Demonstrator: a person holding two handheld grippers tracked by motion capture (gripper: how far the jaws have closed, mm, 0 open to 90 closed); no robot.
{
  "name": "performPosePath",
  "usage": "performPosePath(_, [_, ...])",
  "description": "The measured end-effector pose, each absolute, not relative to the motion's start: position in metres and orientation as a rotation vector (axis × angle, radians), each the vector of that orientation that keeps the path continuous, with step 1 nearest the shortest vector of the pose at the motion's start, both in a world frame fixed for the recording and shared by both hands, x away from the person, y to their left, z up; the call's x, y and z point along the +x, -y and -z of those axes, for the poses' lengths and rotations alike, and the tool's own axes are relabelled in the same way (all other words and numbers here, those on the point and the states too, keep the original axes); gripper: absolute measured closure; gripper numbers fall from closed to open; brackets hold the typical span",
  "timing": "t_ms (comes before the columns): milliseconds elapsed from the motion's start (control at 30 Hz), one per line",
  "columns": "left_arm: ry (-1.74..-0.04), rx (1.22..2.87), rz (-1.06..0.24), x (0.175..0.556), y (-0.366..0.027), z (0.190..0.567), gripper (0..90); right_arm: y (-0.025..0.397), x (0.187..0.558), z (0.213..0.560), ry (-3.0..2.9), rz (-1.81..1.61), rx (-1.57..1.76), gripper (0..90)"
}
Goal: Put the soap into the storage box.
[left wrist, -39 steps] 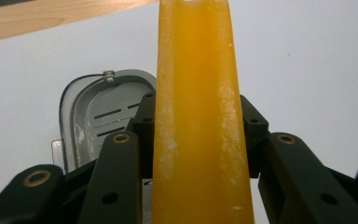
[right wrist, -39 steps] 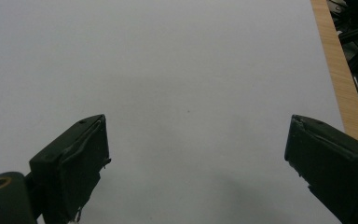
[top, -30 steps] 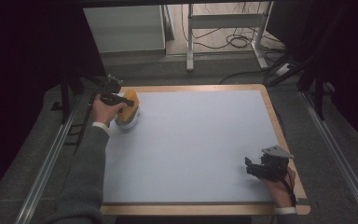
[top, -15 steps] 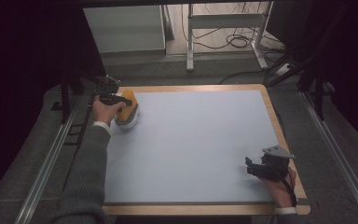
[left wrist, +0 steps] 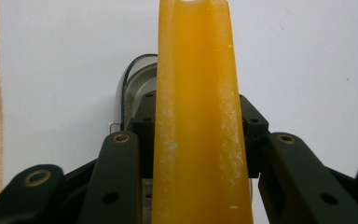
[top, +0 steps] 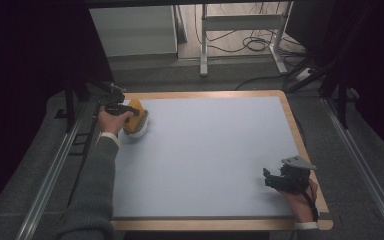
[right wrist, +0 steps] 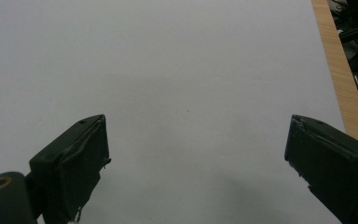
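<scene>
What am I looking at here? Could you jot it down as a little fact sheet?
Setting: white mat on a wood-edged table
Who: a person with a tool in each hand
Left tool: far left corner, shut on an orange block
Under the block: a pale, roundish object, unclear what
Right tool: near right corner, jaws wide open, holding nothing
Beyond the table: floor cables, metal frame legs

Tabletop [top: 205, 150]: matt, smooth pale sheet framed by a light wood border [top: 300, 145]. Orange piece [left wrist: 198, 116]: glossy, plastic-looking, flecked with whitish scuffs. Gripper jaws: matt black plastic. Sleeve [top: 92, 195]: grey knitted cloth.
</scene>
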State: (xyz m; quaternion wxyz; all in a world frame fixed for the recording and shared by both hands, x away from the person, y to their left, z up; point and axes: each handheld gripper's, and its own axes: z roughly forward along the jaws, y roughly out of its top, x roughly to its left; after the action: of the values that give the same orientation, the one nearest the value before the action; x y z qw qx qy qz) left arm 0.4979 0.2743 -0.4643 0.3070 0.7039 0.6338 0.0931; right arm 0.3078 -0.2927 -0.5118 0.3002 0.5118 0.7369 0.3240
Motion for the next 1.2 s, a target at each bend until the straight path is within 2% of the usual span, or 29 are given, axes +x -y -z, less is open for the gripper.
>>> performPosePath(300, [-1.67, 1.857, -0.236, 0.497, -0.274, 0.475, 59.4, 0.292, 0.308, 0.512, -1.96, -0.865, 1.361, 6.3])
performPosePath(367, [-1.654, 1.855, -0.244, 0.496, -0.274, 0.471, 54.7, 0.292, 0.308, 0.512, -1.963, -0.865, 1.359, 6.3])
performPosePath(500, [-1.646, 1.874, -0.302, 0.493, -0.275, 0.462, 36.0, 0.291, 0.308, 0.512, -1.973, -0.867, 1.355, 6.3])
performPosePath(600, [-1.666, 1.883, -0.335, 0.489, -0.278, 0.458, 28.6, 0.29, 0.308, 0.512, -1.974, -0.867, 1.352, 6.3])
performPosePath(700, [-1.66, 1.866, -0.396, 0.482, -0.283, 0.45, 26.5, 0.29, 0.308, 0.512, -1.976, -0.864, 1.351, 6.3])
performPosePath(1133, [-1.47, 1.844, -0.353, 0.44, -0.279, 0.436, 24.9, 0.29, 0.308, 0.512, -1.976, -0.864, 1.348, 6.3])
performPosePath(1200, [-1.442, 1.862, -0.391, 0.43, -0.275, 0.436, 25.0, 0.29, 0.308, 0.512, -1.977, -0.863, 1.347, 6.3])
